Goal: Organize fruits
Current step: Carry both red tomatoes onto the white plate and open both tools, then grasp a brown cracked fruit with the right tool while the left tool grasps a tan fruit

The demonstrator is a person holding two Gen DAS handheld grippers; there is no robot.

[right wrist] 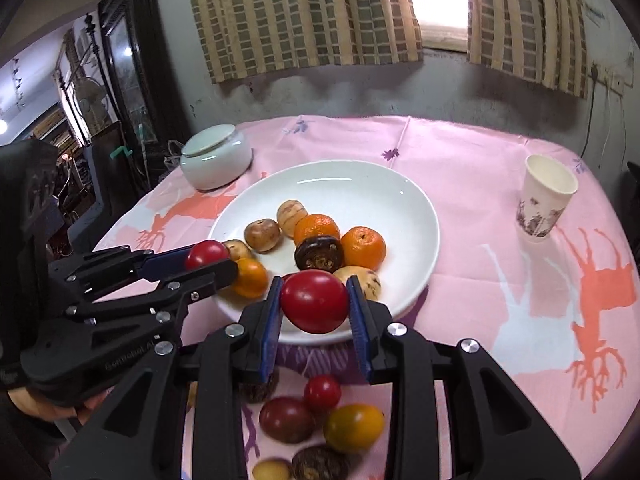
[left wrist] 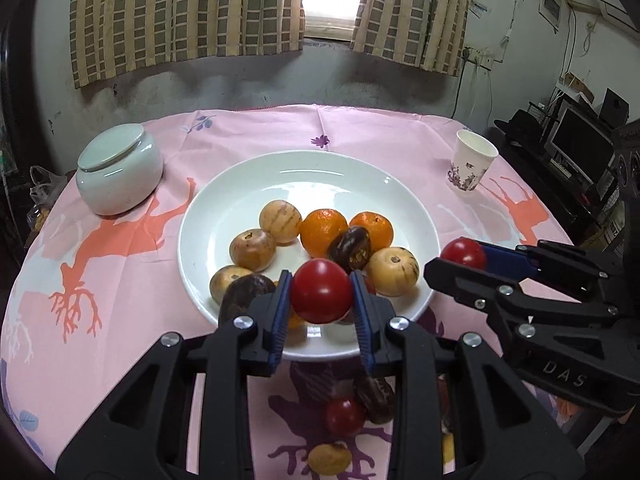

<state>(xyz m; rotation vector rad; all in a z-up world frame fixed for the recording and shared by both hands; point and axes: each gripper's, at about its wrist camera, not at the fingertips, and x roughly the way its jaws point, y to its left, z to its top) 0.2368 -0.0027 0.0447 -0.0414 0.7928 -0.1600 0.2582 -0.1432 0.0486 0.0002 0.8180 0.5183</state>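
1. The left gripper (left wrist: 321,297) has its jaws closed on a red tomato (left wrist: 321,296), pinched between the two blue pads above the near rim of the plate (left wrist: 240,184).
2. The right gripper (right wrist: 314,301) grips a second tomato (right wrist: 314,301) the same way, jaws clamped on its sides, also over the plate's near edge.
3. Each gripper shows in the other's camera: the right one reaches in from the right of the left view with its tomato at the tips, and the left one comes in from the left of the right view.
4. The white plate sits mid-worktop on a pink cloth (left wrist: 360,128) printed with deer.
5. On the plate lie two oranges (left wrist: 324,228), several tan striped fruits (left wrist: 280,222) and dark brown fruits (left wrist: 350,248), bunched toward the near side and touching one another.
6. More fruit lies on the cloth in front of the plate, under the grippers: a small red tomato (right wrist: 322,392), a dark red one (right wrist: 286,420), a yellow one (right wrist: 354,427) and brown ones (right wrist: 320,464).
7. A pale lidded jar (left wrist: 120,168) stands left of the plate, well apart from it.
8. A paper cup (left wrist: 472,166) stands upright near the far right edge.
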